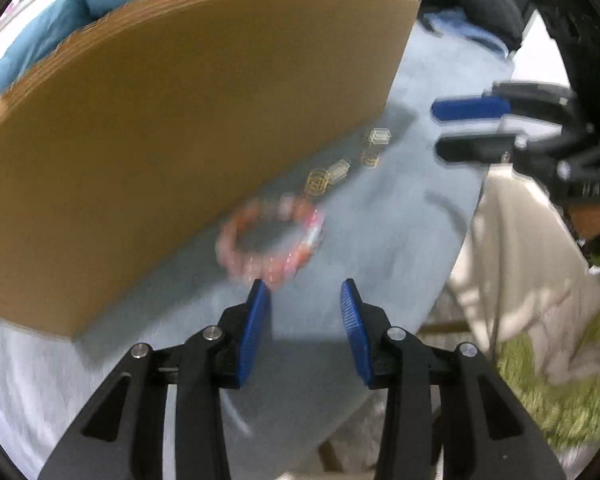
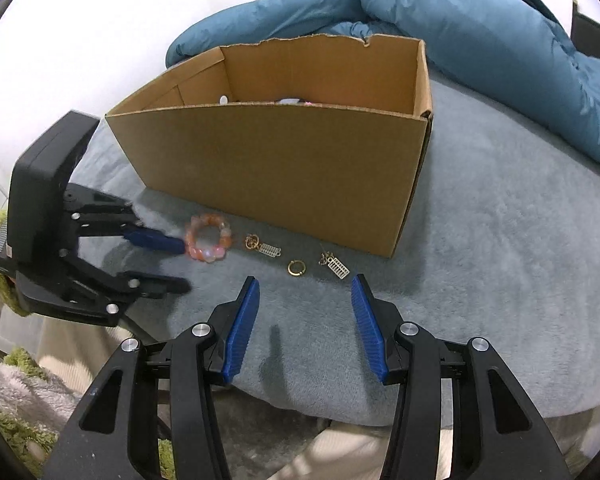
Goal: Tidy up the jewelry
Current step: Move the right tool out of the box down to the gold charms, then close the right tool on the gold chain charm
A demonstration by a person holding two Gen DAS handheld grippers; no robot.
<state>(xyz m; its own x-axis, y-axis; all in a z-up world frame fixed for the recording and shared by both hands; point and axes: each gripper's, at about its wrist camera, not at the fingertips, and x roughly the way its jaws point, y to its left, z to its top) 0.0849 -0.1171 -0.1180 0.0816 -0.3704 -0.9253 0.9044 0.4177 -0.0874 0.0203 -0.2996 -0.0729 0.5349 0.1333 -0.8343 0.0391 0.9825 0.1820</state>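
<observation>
Left gripper (image 2: 182,265) spread, one pad touching bead bracelet (image 2: 208,243); right gripper (image 2: 304,290) spread, empty, above gold ring (image 2: 296,268); cardboard box (image 2: 284,168) behind, on grey blanket (image 2: 500,260).

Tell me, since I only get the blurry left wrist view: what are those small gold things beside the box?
Observer: Three pieces in a row: a charm, a ring and a second charm.
Operator: Is the box empty? I only see its wall.
Observer: No. The box is open on top, and a white thing and a pink bit peek over the near wall.
Operator: Does my claw have the bracelet?
Observer: Not gripped. One blue finger of the left claw reaches the outer edge of the bracelet; the other finger stands clear of it.
</observation>
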